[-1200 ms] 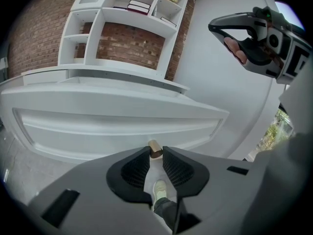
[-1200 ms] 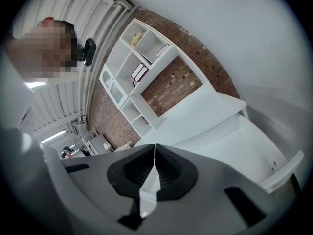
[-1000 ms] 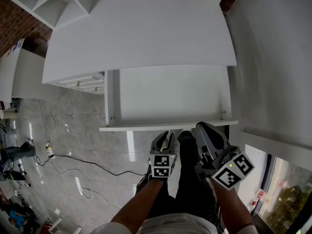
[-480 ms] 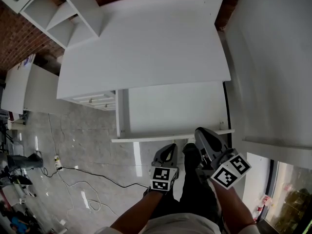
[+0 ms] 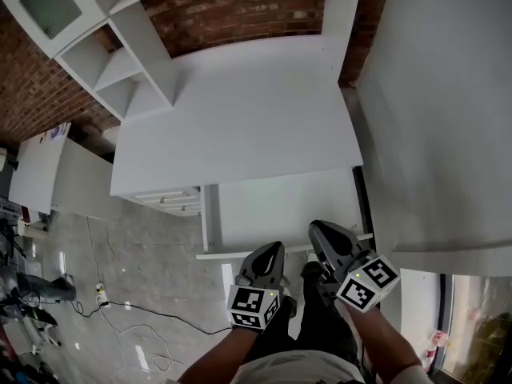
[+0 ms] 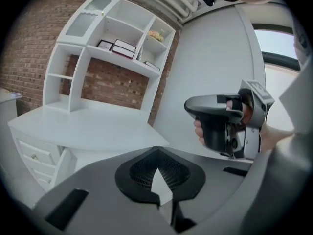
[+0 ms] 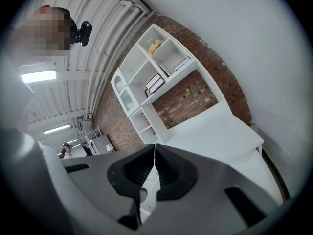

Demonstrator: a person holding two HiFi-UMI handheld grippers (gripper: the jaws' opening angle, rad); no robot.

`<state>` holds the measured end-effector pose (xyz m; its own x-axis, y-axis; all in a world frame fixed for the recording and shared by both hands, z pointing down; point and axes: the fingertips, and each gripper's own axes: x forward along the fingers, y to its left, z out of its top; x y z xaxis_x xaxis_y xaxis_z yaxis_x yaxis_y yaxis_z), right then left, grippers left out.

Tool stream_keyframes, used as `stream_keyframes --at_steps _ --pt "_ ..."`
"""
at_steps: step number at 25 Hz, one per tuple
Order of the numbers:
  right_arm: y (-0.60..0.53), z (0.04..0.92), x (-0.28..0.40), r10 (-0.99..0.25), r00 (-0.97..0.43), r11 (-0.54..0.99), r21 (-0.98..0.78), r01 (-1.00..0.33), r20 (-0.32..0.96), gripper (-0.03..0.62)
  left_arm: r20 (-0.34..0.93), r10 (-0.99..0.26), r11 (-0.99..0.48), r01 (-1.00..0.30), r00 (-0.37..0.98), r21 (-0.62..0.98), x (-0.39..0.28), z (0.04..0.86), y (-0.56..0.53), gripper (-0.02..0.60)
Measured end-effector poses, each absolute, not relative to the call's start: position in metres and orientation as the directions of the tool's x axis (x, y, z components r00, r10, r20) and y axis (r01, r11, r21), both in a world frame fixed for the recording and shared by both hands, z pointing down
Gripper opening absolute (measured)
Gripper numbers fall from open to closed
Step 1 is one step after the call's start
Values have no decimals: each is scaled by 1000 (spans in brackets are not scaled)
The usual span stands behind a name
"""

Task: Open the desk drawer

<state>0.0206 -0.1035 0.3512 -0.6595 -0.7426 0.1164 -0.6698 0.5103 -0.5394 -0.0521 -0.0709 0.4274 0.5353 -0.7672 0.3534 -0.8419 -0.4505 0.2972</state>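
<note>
Where the head view looks steeply down, the desk drawer [image 5: 280, 206] sits pulled out from under the near edge of the white desk [image 5: 240, 110], pale inside showing. L gripper [image 5: 273, 251] and R gripper [image 5: 319, 232] are side by side just this side of the drawer's front panel, marker cubes facing up, person's forearms coming in from the bottom. A shelf unit [image 5: 112, 62] stands at the desk's far left corner w/ a brick wall [image 5: 240, 6] behind. A cable [image 5: 136, 314] trails over the grey floor [image 5: 120, 246] at left.

L gripper view: jaws clenched, tips meeting, nothing btwn them; only white desk surface shows through the small gap lower down the pads. Desk top lies below and beyond, not touched. R gripper is off to the right, a hand [image 6: 199, 129] wrapped round its grip. Shelf unit has books [image 6: 116, 46] on an upper shelf.

R gripper view: jaws pressed together at the tips too, holding nothing. Past them are the shelf unit, brick wall and desk top, view tilted over. Drawer isn't clear enough here to pick out.
</note>
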Motion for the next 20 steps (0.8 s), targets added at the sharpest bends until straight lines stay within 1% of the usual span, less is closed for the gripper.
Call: stream_keyframes --at_steps 11,20 --pt "-108 282 8 -744 -663 568 -441 -695 88 17 211 -780 -521 -798 589 303 -63 303 -82 12" --pt "-111 244 6 -738 -672 599 -397 -695 64 17 133 -773 -582 -776 621 244 -56 243 -90 12"
